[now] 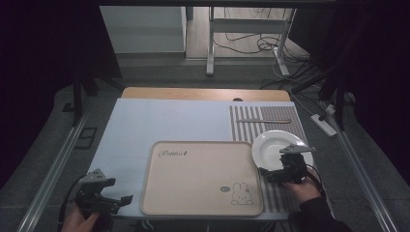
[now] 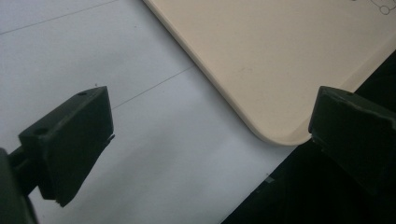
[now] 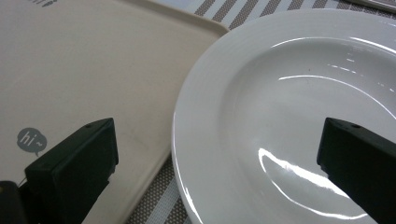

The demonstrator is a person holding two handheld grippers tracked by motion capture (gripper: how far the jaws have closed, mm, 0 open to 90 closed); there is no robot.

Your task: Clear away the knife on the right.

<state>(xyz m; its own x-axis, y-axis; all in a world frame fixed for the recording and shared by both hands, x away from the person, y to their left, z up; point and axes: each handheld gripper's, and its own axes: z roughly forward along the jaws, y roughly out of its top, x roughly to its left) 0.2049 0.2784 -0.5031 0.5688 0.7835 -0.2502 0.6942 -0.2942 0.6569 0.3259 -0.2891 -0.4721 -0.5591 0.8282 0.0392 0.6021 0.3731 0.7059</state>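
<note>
Item: white plate (image 1: pixel 275 147), right of centre in the high view, resting on the striped mat (image 1: pixel 251 118), its left rim just beside the right edge of the beige tray (image 1: pixel 193 179). Empty, glossy, rim unobstructed.

Item: right gripper (image 1: pixel 270 173), at the plate's near-left rim. Jaws spread wide; in the right gripper view one sits low over the tray corner, the other over the plate's bowl, with the rim (image 3: pixel 180 135) between them. Nothing pinched yet.

Item: left gripper (image 1: pixel 118 200), lower left of the high view, jaws spread, holding nothing, beside the tray's near-left corner (image 2: pixel 275 135).

Handling note: the step looks like taking the plate by its rim. Bring one jaw under the lip and one above, square to the edge, and seat deep before closing; glazed ware likely slips in a shallow pinch. Lift level, clear the tray's raised border.

Item: knife (image 1: pixel 263 121), upper part of the mat, well apart.
</note>
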